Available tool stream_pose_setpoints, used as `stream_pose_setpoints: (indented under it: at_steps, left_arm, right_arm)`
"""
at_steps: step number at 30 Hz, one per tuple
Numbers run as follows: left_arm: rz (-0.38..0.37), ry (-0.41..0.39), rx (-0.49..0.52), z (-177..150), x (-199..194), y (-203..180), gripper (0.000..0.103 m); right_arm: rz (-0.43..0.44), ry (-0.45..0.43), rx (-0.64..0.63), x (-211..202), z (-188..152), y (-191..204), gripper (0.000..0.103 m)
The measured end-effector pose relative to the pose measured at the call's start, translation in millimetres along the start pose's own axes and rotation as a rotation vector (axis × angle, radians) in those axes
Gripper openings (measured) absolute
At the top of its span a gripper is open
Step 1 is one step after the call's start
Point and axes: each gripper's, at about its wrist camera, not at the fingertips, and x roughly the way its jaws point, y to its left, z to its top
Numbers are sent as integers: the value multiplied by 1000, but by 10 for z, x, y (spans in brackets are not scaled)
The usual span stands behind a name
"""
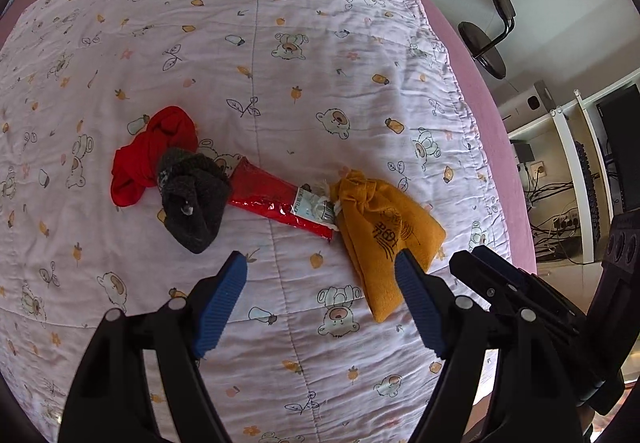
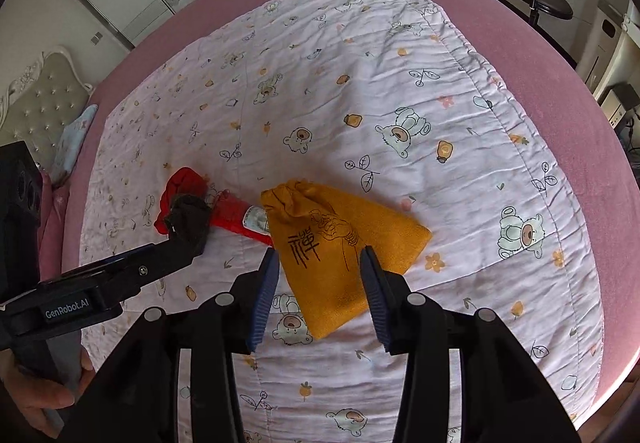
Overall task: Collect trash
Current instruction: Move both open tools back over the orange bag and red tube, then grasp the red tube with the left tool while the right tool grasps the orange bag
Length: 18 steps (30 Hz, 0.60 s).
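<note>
The trash lies in a short row on the bear-print quilt (image 1: 320,43): a crumpled red cloth (image 1: 152,155), a dark grey sock (image 1: 194,199) lapping over it, a red foil wrapper (image 1: 272,199) with a white label end, and an orange drawstring pouch (image 1: 380,239) touching that wrapper's end.

From our left gripper (image 1: 320,275), the whole row sits beyond the fingertips. The sock is just past our left finger, the wrapper runs across ahead of the gap, and the pouch's lower corner passes behind our right finger's blue pad (image 1: 416,299). The jaws stand wide apart with only quilt between them; nothing is gripped.

From our right gripper (image 2: 318,263), the pouch (image 2: 344,243) lies directly ahead, its lower half showing in the gap between the two fingers. The jaws are partly apart and the pads do not press the fabric, so we hold nothing there either. Whether the tips touch the pouch we cannot tell.

The left gripper's black finger (image 2: 120,275) reaches in from the left of the right wrist view, its tip in front of the sock (image 2: 188,219) and masking part of it. A hand (image 2: 44,395) grips that tool's handle at the lower left.

Around the quilt we see pink bedding (image 2: 520,43), a padded headboard (image 2: 44,99) far left, and a black chair (image 1: 488,27) beyond the bed's edge.
</note>
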Motion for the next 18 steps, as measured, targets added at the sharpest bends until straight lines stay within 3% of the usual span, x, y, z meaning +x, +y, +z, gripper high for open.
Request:
stream_pose_setpoints:
  at_steps: [8,18]
  left_arm:
    - [15,41,-58,200,300,155,77]
    - [5,90,-114,248,572,302,77]
  right_arm:
    - [-7,41,-10,329,193,-60,58]
    - [-43,139,-8,729,125,-203,68]
